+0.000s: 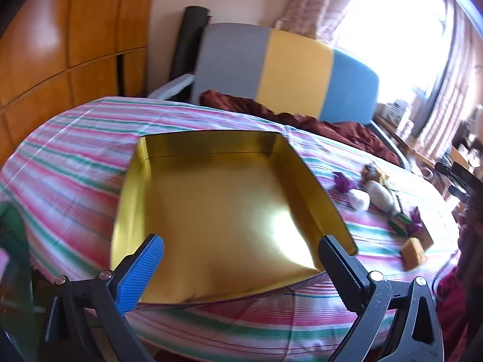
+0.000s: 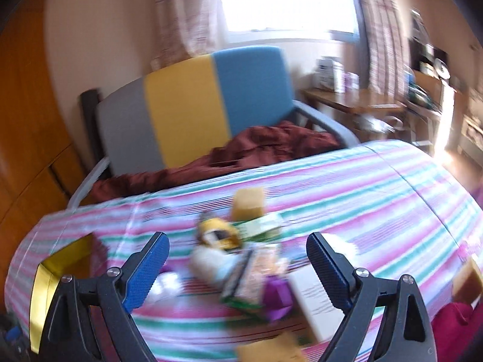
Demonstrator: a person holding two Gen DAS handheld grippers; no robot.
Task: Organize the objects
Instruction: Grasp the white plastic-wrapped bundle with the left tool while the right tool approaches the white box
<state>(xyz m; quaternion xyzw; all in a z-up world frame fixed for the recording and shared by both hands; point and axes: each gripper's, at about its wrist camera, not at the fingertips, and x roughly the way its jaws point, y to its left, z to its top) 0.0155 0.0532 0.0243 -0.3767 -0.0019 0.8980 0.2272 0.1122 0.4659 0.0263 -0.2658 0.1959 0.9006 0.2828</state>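
Observation:
A shallow gold box [image 1: 217, 211] lies open and empty on the striped bedspread [image 1: 75, 163]. My left gripper [image 1: 241, 253] is open and empty, hovering over the box's near edge. My right gripper [image 2: 238, 253] is open and empty above a blurred pile of small items: a yellow packet [image 2: 217, 235], a yellow sponge block [image 2: 247, 203], a snack pack [image 2: 250, 274], a purple wrapper [image 2: 276, 297], a white box [image 2: 311, 298] and a white pouch [image 2: 208, 262]. The same pile [image 1: 380, 196] shows right of the box in the left wrist view. The box's corner [image 2: 57, 268] shows at the right view's left.
A grey, yellow and blue chair back [image 2: 193, 108] with a dark red blanket [image 2: 256, 147] stands behind the bed. A wooden wardrobe [image 1: 60, 45] is at left. A cluttered desk [image 2: 377, 102] stands at right under a bright window [image 2: 286, 0].

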